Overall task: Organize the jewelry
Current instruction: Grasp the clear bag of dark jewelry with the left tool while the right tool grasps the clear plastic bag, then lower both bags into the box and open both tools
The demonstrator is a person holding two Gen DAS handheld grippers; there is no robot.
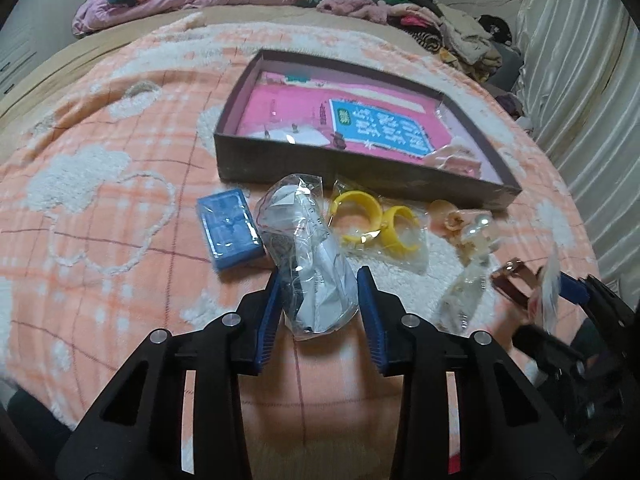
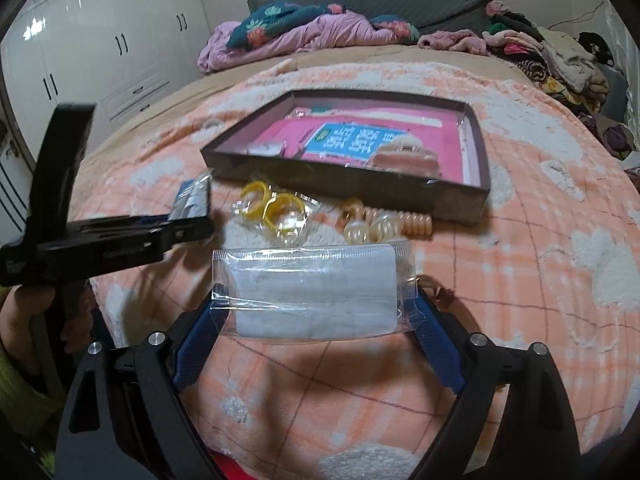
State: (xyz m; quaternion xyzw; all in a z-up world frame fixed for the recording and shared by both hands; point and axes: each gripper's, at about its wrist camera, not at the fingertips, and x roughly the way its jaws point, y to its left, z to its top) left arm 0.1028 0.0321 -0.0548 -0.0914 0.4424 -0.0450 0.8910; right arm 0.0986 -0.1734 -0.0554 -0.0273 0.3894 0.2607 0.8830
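We're mid pick-up: left gripper [image 1: 320, 288] clamps a plastic bag [image 1: 308, 256], right gripper [image 2: 316, 320] holds a clear packet [image 2: 312, 292] widthwise. Next, probably carry both ahead into the box [image 2: 478, 200].

Left gripper [image 1: 318, 280] angled down, jaws narrowed on load; right gripper [image 2: 316, 308] angled down, jaws wide.

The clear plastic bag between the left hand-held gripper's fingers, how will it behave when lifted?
The clear plastic bag looks crinkled and thin, so it will probably sag. Its glossy film may slip. The contents look small, so it is likely light.
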